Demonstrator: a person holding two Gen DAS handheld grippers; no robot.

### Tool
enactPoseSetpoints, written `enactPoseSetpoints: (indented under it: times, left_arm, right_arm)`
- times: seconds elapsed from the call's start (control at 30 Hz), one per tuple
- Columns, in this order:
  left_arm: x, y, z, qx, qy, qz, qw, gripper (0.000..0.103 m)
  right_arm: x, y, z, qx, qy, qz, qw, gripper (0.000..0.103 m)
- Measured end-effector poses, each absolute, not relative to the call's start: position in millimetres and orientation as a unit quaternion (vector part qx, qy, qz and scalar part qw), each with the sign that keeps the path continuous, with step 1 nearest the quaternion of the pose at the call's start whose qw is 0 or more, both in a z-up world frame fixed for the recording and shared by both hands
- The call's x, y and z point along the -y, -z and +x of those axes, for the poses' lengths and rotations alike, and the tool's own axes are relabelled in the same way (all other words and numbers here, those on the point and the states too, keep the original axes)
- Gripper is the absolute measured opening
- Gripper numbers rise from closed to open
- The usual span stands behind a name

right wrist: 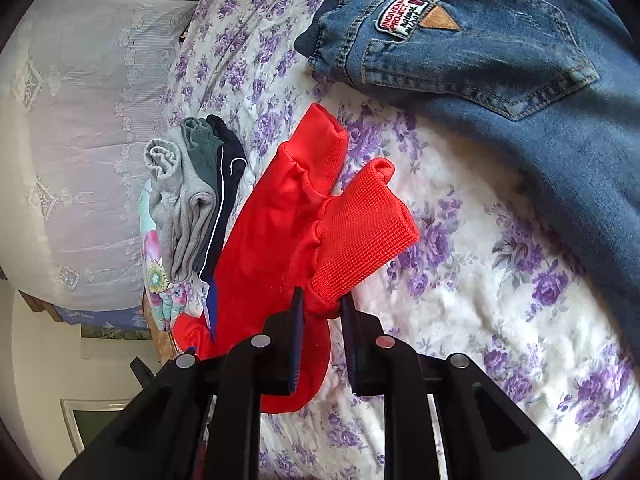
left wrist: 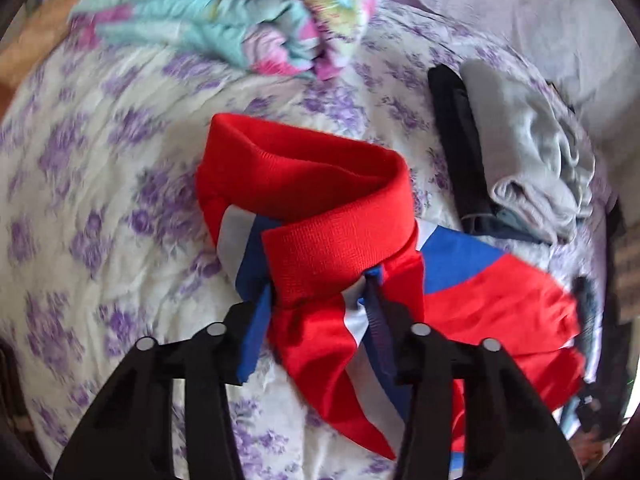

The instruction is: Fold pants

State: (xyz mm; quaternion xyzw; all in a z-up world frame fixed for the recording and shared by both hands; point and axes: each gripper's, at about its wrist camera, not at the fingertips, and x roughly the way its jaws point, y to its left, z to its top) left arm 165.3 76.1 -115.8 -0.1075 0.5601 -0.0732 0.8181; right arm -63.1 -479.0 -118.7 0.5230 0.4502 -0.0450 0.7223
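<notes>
I see the red pants (left wrist: 320, 216) bunched on the flowered bedspread (left wrist: 100, 168), which I'll take as my landmark. They sit near its middle, the ribbed waistband looping open like a collar, with smooth panels of blue and white running below it. From the right wrist view the pants (right wrist: 280, 220) show two ribbed cuffs pointing away from me, coarse knit against slick, shiny cloth gathered at the seam.

My left gripper (left wrist: 320, 300) points steeply down at the bedspread, and its fingers (left wrist: 256, 336) pinch the waistband where it folds over the striped fabric, so it is clamped on the pants. My right gripper (right wrist: 322, 308) tilts down less steeply, its dark flat fingers (right wrist: 296, 340) closed tight on the gathered red cloth just below one cuff.

At the far edge of the bedspread lies a folded floral blanket (left wrist: 248, 20), soft and blurred. To its right edge sits a stack of folded clothes (left wrist: 520, 148), grey fleece over black. Blue jeans (right wrist: 500, 64) with a stitched pocket and a patch lie flat on the bedspread, apart from the pants.
</notes>
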Motion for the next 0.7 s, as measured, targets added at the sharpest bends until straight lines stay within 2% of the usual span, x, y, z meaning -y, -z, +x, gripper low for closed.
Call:
enactPoseSetpoints:
  times: [0.1, 0.17, 0.33, 0.47, 0.6, 0.7]
  left_arm:
    - [-72.2, 104.3, 158.7, -0.55, 0.085, -0.091, 0.826, 0.02]
    - [-77.6, 91.5, 157.2, -0.551, 0.092, -0.104, 0.823, 0.018]
    - [-141.2, 44.6, 161.3, -0.542, 0.104, -0.308, 0.775, 0.015]
    - [-182.6, 17.6, 128.6, -0.54, 0.079, -0.338, 0.767, 0.015]
    - [-216.8, 46.2, 64.5, -0.582, 0.034, -0.371, 0.723, 0.015]
    - [-237.5, 100.1, 9.4, -0.622, -0.032, -0.386, 0.68, 0.015]
  right_arm:
    - [479.5, 116.8, -68.9, -0.448, 0.049, 0.526, 0.722, 0.019]
    - [481.0, 113.0, -68.9, -0.447, 0.049, 0.524, 0.723, 0.019]
    - [496.4, 68.6, -56.0, -0.415, 0.03, 0.514, 0.75, 0.018]
    - [504.8, 45.8, -63.4, -0.427, 0.028, 0.49, 0.76, 0.018]
    - [503.9, 66.6, -92.9, -0.48, 0.047, 0.479, 0.733, 0.018]
    - [502.3, 99.1, -112.9, -0.533, 0.086, 0.449, 0.712, 0.02]
